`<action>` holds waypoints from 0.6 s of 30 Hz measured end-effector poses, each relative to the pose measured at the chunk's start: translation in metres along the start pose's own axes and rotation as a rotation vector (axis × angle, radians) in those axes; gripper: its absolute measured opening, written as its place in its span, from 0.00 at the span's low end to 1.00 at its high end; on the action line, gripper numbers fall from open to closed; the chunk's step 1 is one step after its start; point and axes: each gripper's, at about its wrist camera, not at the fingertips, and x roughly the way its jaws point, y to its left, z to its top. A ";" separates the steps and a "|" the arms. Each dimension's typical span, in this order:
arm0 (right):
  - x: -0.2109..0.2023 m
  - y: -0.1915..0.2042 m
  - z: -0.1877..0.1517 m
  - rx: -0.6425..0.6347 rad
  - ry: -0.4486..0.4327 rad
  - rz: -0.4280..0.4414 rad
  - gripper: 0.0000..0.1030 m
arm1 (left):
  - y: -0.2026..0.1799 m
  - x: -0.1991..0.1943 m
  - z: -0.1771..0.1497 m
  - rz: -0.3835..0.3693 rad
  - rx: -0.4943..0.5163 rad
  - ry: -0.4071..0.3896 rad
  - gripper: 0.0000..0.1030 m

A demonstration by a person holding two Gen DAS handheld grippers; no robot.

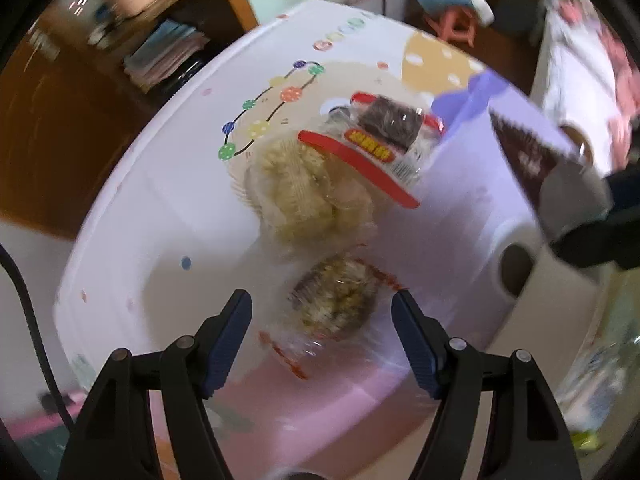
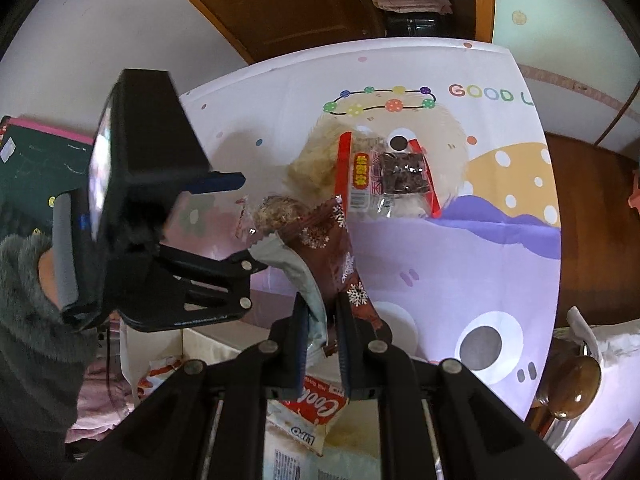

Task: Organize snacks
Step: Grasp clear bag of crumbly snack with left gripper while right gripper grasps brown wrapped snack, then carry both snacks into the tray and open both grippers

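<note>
Three snack packets lie on the counter point(image 2: 460, 240) with its cartoon-printed cloth: a red-edged packet point(image 2: 384, 176) with a dark square inside, a pale yellow packet point(image 1: 308, 188) touching it, and a clear packet of brownish crumbly pieces point(image 1: 336, 300) nearest the left tongs point(image 1: 322, 316). Those left tongs stand apart above that clear packet, pressing on nothing. One brown snowflake-printed wrapper point(image 2: 340, 256) is clamped in the right tongs point(image 2: 322, 308), held above the near edge of the counter, over a cookie pack point(image 2: 316, 408) lying below.
</note>
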 end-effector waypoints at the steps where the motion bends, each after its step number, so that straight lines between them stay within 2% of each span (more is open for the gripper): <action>1: 0.001 0.000 0.001 0.002 0.002 0.001 0.12 | 0.001 0.004 0.001 0.002 0.013 0.011 0.69; 6: 0.007 -0.002 0.004 0.008 0.011 0.008 0.12 | 0.006 0.021 0.004 -0.067 0.028 0.073 0.69; 8: 0.010 -0.003 0.005 0.010 0.016 0.006 0.12 | 0.007 0.023 0.002 -0.107 0.019 0.076 0.56; 10: 0.013 -0.004 0.005 0.013 0.022 0.006 0.12 | 0.009 0.022 0.001 -0.145 -0.006 0.073 0.48; 14: 0.013 -0.005 0.006 0.020 0.021 0.006 0.12 | 0.016 0.017 -0.004 -0.158 -0.061 0.063 0.40; 18: 0.005 -0.001 0.006 0.020 0.001 0.011 0.12 | 0.026 -0.005 -0.015 -0.148 -0.153 0.051 0.38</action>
